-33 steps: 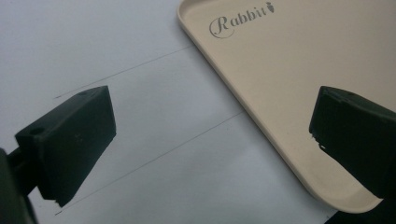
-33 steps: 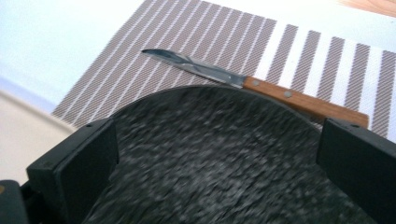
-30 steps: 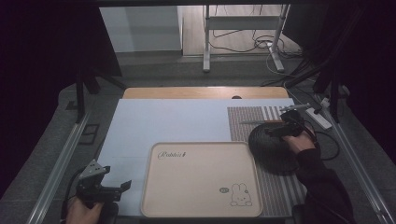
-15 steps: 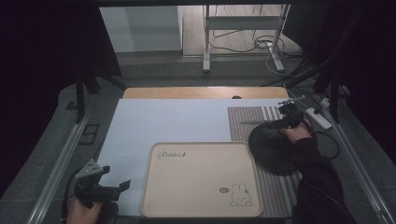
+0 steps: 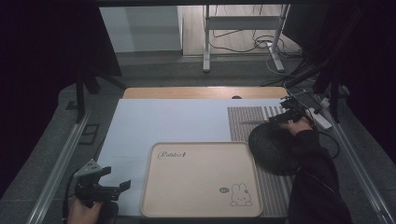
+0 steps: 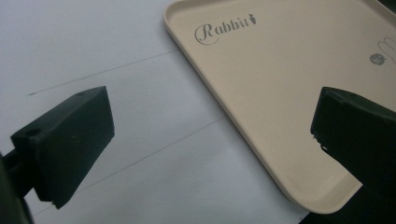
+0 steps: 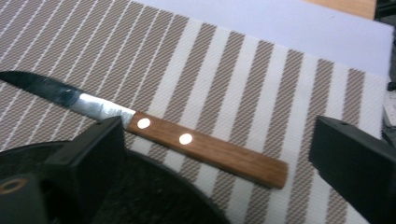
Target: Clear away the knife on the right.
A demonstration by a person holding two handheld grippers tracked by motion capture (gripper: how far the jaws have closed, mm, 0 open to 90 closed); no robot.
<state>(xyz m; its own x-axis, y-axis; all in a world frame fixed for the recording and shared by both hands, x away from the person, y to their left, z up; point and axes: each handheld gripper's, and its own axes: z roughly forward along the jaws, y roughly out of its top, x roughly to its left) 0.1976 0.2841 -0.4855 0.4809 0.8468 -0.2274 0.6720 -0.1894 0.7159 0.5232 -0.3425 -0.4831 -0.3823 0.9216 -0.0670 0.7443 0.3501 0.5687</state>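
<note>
Item: table knife with a serrated steel blade and a two-rivet brown wooden handle [image 7: 208, 151]. It is laid flat on a woven placemat of brown and cream stripes [image 7: 261, 79], at the far right of the table, the blade pointed toward the table's middle in the high view [image 5: 254, 122]. Its handle is seen in the right gripper view just beyond the rim of a round black dish [image 7: 140, 196], against which it is closely set; whether the two touch cannot be told.

Right gripper [image 5: 280, 119]: held low over the handle end of the knife, with the handle framed between its two black jaws in its own view. The jaws are spread wide and have just been closing slightly; the handle is not pressed by either pad, and nothing is gripped.

Black dish: placed on the striped placemat, near side of the knife, partly covered by the person's dark sleeve [image 5: 313, 163].

Rectangular cream plastic tray printed "Rabbit" with a small rabbit figure [image 5: 201, 179]: set on the pale blue table cover [image 5: 173, 121], just left of the placemat, nothing on it.

Left gripper [image 5: 116, 186]: held at the near left corner, beside the tray's near left edge. Its jaws are parted wide, with nothing between them.
</note>
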